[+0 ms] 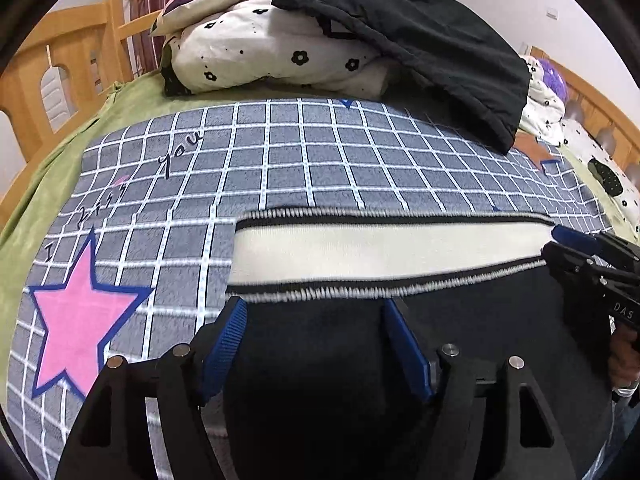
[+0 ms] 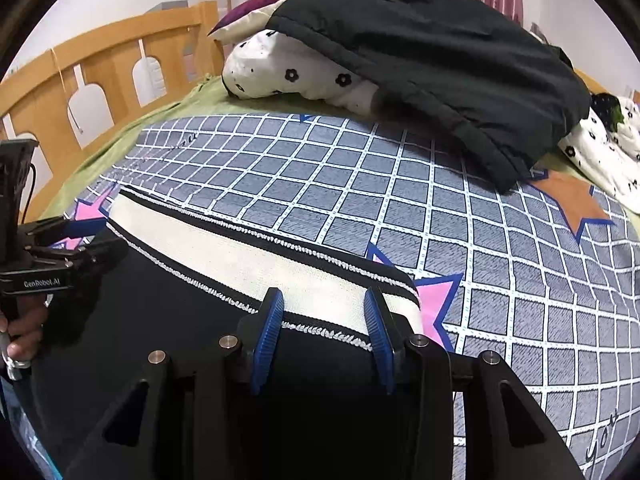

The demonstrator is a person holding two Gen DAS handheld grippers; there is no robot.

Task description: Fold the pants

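Observation:
Black pants (image 1: 320, 360) with a wide cream waistband (image 1: 380, 254) edged in black-and-white stitching lie on the grey checked blanket (image 1: 280, 160). My left gripper (image 1: 316, 312) is open, its blue pads just short of the waistband's left end, over the black cloth. My right gripper (image 2: 324, 304) is open at the waistband's (image 2: 260, 256) right end, its fingers on either side of the band's edge. The right gripper also shows in the left wrist view (image 1: 576, 248), and the left gripper in the right wrist view (image 2: 84, 236).
A dark jacket (image 1: 420, 40) lies over flowered white bedding (image 1: 260, 52) at the back. A wooden bed rail (image 2: 100, 68) runs along the left. Pink stars (image 1: 76, 316) and an orange star (image 2: 572, 200) are printed on the blanket. Green sheet (image 1: 44, 184) borders it.

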